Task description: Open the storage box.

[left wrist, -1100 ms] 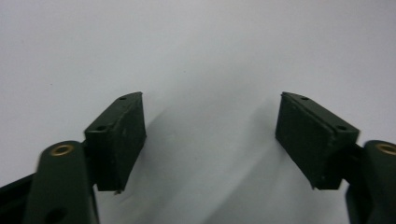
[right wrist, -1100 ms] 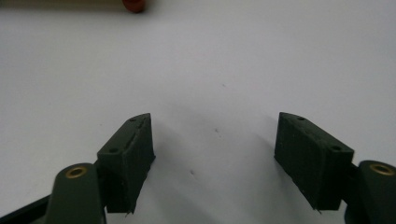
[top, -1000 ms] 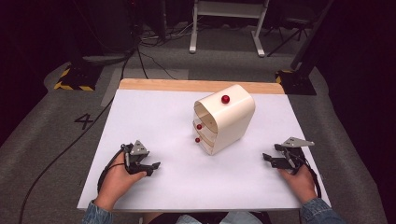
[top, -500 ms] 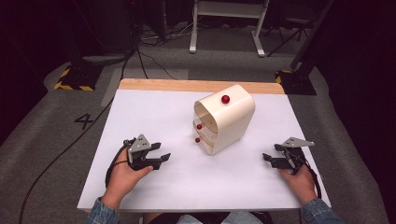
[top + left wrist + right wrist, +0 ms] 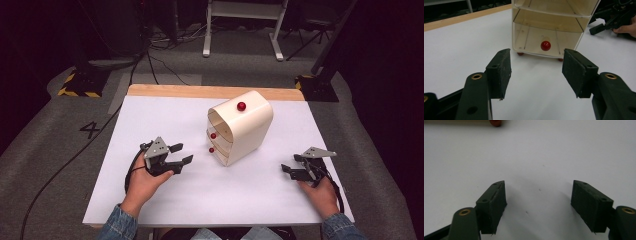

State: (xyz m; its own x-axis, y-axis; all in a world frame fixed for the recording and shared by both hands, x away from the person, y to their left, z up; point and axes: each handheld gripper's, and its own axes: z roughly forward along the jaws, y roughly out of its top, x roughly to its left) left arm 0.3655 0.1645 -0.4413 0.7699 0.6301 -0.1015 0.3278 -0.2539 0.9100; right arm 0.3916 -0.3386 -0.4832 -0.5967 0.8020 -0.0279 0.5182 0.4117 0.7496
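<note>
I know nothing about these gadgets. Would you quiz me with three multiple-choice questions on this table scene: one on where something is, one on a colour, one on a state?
1. Where does the cream drawer unit stand?
A. mid-table, between the two grippers
B. on the floor
C. at the table's near left corner

2. What colour are the round knobs on the unit?
A. blue
B. red
C. green

3. How do the left gripper jaws stand?
A. clamped on a knob
C. shut on nothing
B. open, holding nothing

Answers: 1 A, the high view shows it on the white table with a gripper to each side. 2 B, the knobs show red in the high view and the left gripper view. 3 B, the left gripper view shows a wide gap between the jaws with bare table between them.
</note>
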